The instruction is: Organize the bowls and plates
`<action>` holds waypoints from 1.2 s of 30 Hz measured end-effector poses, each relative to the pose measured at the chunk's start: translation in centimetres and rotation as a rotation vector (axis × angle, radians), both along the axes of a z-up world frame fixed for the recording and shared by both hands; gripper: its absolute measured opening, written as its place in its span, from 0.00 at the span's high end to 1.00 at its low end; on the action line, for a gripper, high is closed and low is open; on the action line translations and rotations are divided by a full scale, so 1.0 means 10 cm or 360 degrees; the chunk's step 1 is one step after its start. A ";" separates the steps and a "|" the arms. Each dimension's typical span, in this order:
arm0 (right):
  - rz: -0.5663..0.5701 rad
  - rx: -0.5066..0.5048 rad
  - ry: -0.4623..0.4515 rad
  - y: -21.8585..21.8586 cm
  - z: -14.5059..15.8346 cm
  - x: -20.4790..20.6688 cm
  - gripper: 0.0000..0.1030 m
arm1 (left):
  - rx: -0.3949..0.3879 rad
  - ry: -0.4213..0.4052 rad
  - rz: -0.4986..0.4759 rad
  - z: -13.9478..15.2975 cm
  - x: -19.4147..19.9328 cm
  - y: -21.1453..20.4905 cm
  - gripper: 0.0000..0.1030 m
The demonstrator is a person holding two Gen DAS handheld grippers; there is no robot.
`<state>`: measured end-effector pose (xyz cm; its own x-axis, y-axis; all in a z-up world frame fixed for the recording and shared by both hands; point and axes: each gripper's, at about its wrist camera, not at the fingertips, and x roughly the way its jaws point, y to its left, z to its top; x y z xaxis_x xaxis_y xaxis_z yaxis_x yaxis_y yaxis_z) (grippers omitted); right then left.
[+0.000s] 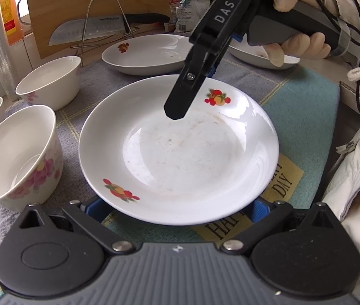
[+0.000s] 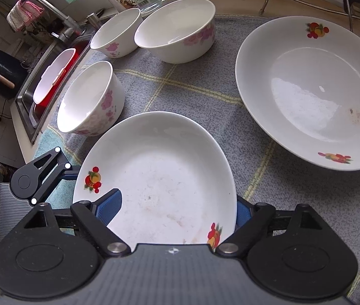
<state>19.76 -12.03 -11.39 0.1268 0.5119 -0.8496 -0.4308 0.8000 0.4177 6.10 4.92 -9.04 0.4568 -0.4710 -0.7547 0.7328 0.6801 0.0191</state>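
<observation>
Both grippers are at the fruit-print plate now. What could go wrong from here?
1. The right gripper straddles the plate rim, one pad over its inner face, one behind. Whether they press is unclear, so the glossy plate may slip when lifted.
2. The nearest floral bowl stands close beside the plate; a swing could knock it toward the sink.
3. The left gripper sits at the opposite rim and may catch.

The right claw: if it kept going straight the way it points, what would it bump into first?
Probably the fruit-print plate straight away: the right claw angles down with its tip just above the plate's far rim. Whether it already touches is unclear.
</observation>
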 end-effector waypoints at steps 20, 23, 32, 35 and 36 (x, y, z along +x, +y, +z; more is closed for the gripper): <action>0.0050 -0.0041 -0.0039 0.04 0.01 -0.04 0.11 | 0.0023 0.0022 -0.0076 0.01 0.05 0.02 0.01; 0.0055 -0.0048 -0.0043 0.04 0.01 -0.05 0.11 | 0.0022 0.0033 -0.0081 0.01 0.07 0.01 0.01; 0.0045 -0.0062 -0.0048 0.05 0.01 -0.05 0.11 | 0.0010 0.0042 -0.0097 0.04 0.10 0.02 0.01; 0.0037 -0.0061 -0.0049 0.03 0.01 -0.06 0.11 | 0.0010 0.0039 -0.0105 0.05 0.10 0.02 0.01; 0.0033 -0.0058 -0.0050 0.02 0.02 -0.06 0.11 | 0.0009 0.0042 -0.0107 0.05 0.10 0.02 0.01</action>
<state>19.16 -11.85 -11.20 0.1434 0.4832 -0.8637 -0.4597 0.8054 0.3743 7.08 5.08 -8.53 0.4042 -0.4956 -0.7688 0.7772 0.6293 0.0030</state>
